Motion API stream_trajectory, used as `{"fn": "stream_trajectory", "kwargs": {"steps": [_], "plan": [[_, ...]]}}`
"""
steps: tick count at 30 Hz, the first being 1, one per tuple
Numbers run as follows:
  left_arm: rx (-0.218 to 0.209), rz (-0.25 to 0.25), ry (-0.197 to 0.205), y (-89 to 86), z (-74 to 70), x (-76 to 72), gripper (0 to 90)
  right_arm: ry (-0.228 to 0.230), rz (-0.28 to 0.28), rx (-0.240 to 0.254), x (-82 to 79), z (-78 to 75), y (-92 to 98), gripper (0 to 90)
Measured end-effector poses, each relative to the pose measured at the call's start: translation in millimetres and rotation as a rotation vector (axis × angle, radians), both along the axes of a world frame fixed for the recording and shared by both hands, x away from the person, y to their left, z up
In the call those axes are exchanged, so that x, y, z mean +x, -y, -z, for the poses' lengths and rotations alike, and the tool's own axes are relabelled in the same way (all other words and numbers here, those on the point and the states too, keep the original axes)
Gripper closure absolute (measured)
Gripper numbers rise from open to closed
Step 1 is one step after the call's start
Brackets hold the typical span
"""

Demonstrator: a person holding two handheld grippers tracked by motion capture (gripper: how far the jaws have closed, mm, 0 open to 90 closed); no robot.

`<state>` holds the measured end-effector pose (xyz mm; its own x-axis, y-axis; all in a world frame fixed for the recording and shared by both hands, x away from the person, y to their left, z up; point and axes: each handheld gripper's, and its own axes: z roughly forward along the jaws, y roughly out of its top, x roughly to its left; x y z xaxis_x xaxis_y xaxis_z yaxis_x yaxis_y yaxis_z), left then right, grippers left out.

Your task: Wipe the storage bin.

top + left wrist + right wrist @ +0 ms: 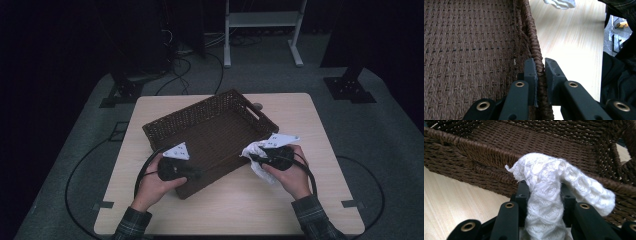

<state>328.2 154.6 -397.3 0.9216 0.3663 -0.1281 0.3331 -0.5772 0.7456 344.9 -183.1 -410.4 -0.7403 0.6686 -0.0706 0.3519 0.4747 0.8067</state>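
A brown woven basket [200,120] sits turned at an angle on the table. My left gripper [197,173] is shut on its near rim; in the left gripper view the two jaws pinch the basket wall [539,62] between them. My right gripper [254,158] is shut on a white knitted cloth [256,152] at the basket's right side. In the right gripper view the white cloth [549,182] bulges up between the jaws and droops to the right, just in front of the basket rim [481,152]. The basket floor [469,50] holds nothing that I can see.
The light wooden table [300,115] has bare room to the right of and in front of the basket. Beyond the table stand a white frame [262,30], cables on the floor and dark stand bases [350,87].
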Motion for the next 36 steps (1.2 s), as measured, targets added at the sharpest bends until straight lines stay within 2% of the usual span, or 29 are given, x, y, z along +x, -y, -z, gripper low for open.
{"fn": "stream_trajectory", "kwargs": {"steps": [14, 18, 25, 36], "plan": [[0.001, 0.001, -0.001, 0.1, 0.1, 0.2, 79.8, -0.051, -0.007, -0.044, 9.0, 25.0, -11.1, 67.9], [0.0, 0.002, -0.002, 0.2, 0.2, 0.4, 79.7, -0.065, -0.006, -0.037, 10.8, 28.4, -10.4, 67.9], [0.0, 0.002, -0.002, 0.1, 0.2, 0.3, 79.8, -0.106, -0.017, -0.121, 14.4, 51.9, -22.6, 67.9], [0.0, 0.002, -0.002, 0.1, 0.1, 0.2, 79.8, -0.139, -0.032, -0.151, 15.5, 65.2, -27.8, 67.8]]}}
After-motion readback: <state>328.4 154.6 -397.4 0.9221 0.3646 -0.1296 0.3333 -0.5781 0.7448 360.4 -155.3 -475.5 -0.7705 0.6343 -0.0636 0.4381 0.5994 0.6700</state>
